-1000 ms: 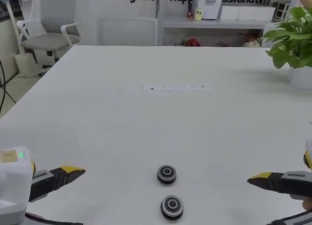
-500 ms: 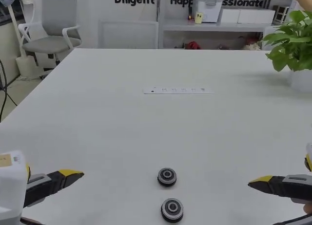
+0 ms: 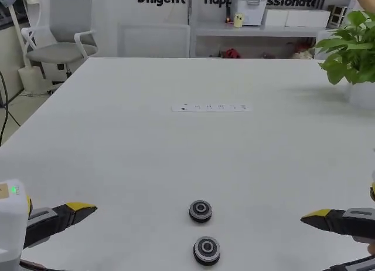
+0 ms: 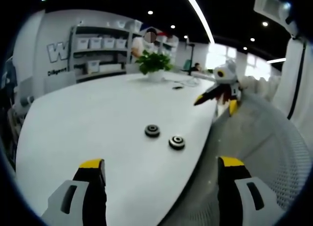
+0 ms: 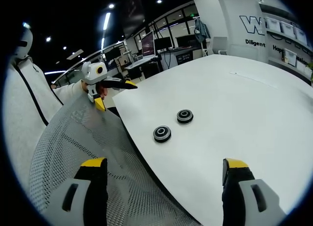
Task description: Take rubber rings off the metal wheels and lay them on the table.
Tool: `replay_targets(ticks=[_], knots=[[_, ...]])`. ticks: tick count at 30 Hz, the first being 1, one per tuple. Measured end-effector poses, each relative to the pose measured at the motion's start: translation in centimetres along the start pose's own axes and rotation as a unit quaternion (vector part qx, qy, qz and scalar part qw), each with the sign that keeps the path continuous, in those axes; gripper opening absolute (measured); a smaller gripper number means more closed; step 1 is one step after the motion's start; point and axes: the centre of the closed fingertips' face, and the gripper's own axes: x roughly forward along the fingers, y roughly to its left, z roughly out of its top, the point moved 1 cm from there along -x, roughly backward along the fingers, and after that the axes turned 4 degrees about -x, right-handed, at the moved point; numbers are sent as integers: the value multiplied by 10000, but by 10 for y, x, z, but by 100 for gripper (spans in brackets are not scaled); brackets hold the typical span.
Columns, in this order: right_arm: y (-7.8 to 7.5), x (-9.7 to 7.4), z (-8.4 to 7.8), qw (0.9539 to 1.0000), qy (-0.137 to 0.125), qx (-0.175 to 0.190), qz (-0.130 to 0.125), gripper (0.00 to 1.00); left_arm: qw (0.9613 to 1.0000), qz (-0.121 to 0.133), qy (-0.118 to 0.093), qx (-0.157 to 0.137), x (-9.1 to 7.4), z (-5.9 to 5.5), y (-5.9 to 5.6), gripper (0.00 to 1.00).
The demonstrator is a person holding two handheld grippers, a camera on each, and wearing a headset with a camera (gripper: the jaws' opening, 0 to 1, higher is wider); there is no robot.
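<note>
Status: left gripper (image 4: 161, 163) and right gripper (image 5: 160, 162) jaws wide apart, empty | near wheel (image 3: 207, 250), far wheel (image 3: 200, 210): both ringed | Advice: brace one hub, peel rubber ring (image 3: 196, 251) from its rim.

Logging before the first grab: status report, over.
Left hand-held gripper open, empty; right hand-held gripper open, empty. Far wheel and near wheel on table, rubber rings on. Nothing in the way.
</note>
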Motion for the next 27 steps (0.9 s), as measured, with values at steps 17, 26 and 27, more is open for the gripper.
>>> replay_targets(ticks=[17,26,27], knots=[[-2,-3,1,10000,-18,27,-49,95,9999,-62,88,107,-2,5,-1,96],[-5,-7,6,9999,-83,22,-78,93,9994,-138,92,300,-3,20,-2,96],[-5,-7,7,9999,-80,12,-69,93,9993,-152,90,321,-3,21,-3,96]])
